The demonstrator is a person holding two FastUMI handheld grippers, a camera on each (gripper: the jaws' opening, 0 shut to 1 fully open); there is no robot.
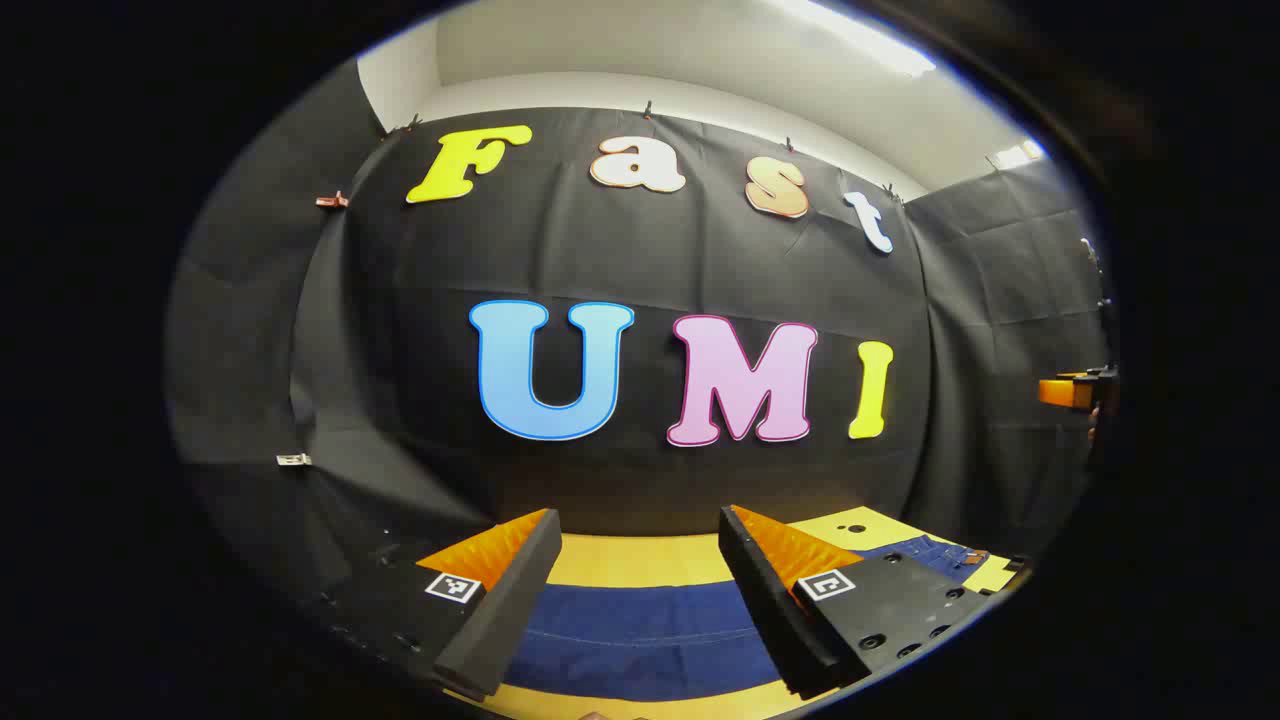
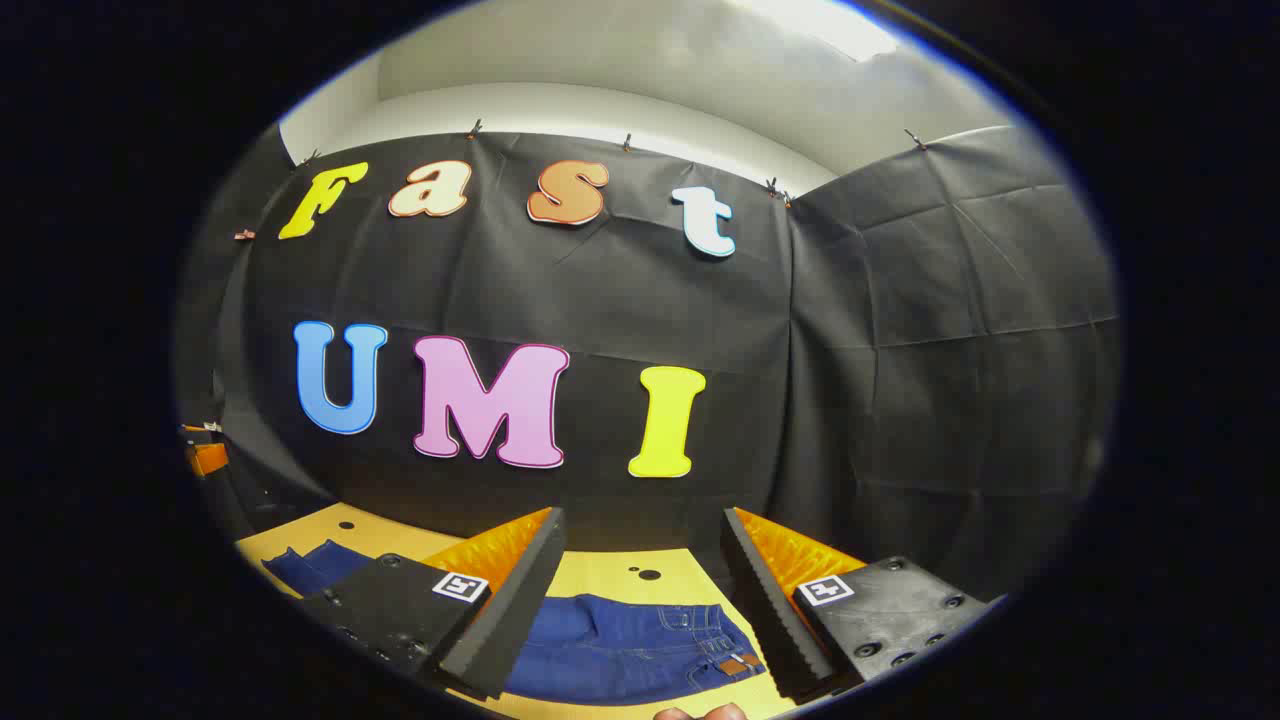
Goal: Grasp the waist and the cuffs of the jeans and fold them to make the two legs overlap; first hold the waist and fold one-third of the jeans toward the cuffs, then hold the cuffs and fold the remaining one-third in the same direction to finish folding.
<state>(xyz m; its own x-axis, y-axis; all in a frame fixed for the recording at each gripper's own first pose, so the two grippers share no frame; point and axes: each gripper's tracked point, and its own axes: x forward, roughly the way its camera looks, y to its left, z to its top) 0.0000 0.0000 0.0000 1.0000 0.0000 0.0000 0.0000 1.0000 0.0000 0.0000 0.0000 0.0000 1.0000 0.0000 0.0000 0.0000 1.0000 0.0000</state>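
Hovering above the table (image 1: 640,560), both grippers stand with their fingers spread wide and nothing between them.

**Tool state**
- Left gripper (image 1: 640,590): wide apart, empty, raised clear of the cloth. Its two fingers frame a flat band of the jeans (image 1: 640,640) at 6 o'clock in the left gripper view.
- Right gripper (image 2: 640,590): wide apart, empty, also raised. Between its fingers at 6 o'clock in the right gripper view lies the waist (image 2: 715,640) end, with belt loops and a small patch visible.

**Position of the work**
- The jeans lie flat on the table, running crosswise in front of both grippers.
- In the left gripper view the denim continues toward 4 o'clock, where the waist end shows.
- In the right gripper view the denim continues toward 8 o'clock.
- The cuffs cannot be made out with certainty in either view.

**Step in hand**
- By judgement, the task is at its start: the legs appear not yet overlapped, and no grasp has been made.

**Next move calls for**
- Lowering both grippers to the fabric.
- Right gripper: descend on the waist edge and pinch a single layer.
- Left gripper: shift along the leg toward the cuffs before closing.
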